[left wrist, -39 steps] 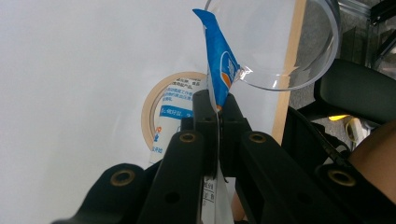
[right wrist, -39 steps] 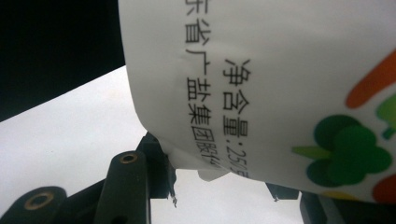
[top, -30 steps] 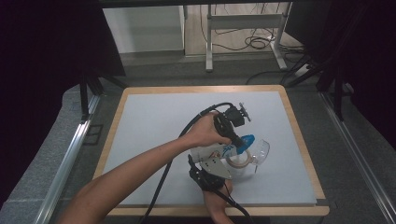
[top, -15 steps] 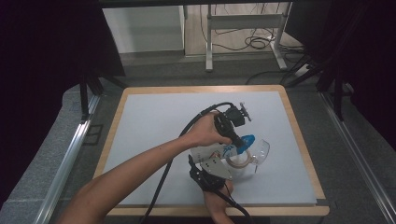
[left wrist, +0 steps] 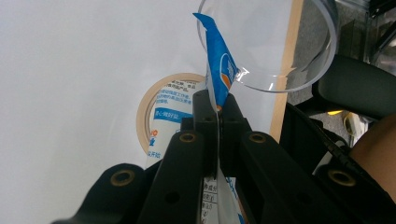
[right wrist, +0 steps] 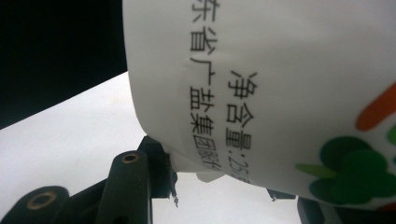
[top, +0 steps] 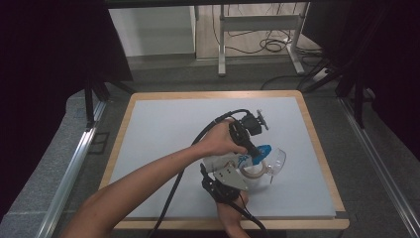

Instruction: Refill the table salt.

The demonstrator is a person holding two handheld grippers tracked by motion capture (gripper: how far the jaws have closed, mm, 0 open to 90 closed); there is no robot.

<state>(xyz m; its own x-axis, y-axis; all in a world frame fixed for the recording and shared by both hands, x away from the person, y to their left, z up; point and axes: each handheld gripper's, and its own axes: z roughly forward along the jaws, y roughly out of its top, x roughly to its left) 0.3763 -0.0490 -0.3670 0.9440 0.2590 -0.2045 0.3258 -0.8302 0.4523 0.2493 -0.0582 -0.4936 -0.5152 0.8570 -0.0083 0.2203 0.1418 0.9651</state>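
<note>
A white packet [top: 222, 161] with blue print and a blue top corner [top: 263, 150] is held up over the white mat between both grippers. My left gripper [left wrist: 217, 111] is shut on the packet's blue top edge [left wrist: 217, 70], just in front of the rim of a clear plastic cup [left wrist: 322, 60]. In the high view the left gripper [top: 253, 150] reaches in from the left, and the cup [top: 277, 160] lies on its side to its right. My right gripper [right wrist: 219, 184] grips the packet's lower body [right wrist: 289, 79], one jaw on each side. A tape roll [left wrist: 144, 109] lies under the packet.
The white mat [top: 168, 129] lies in a wooden frame [top: 317, 148] on the table. Black cables trail from both grippers across the mat. Metal rails run along both sides, and a desk's legs with cables stand at the back.
</note>
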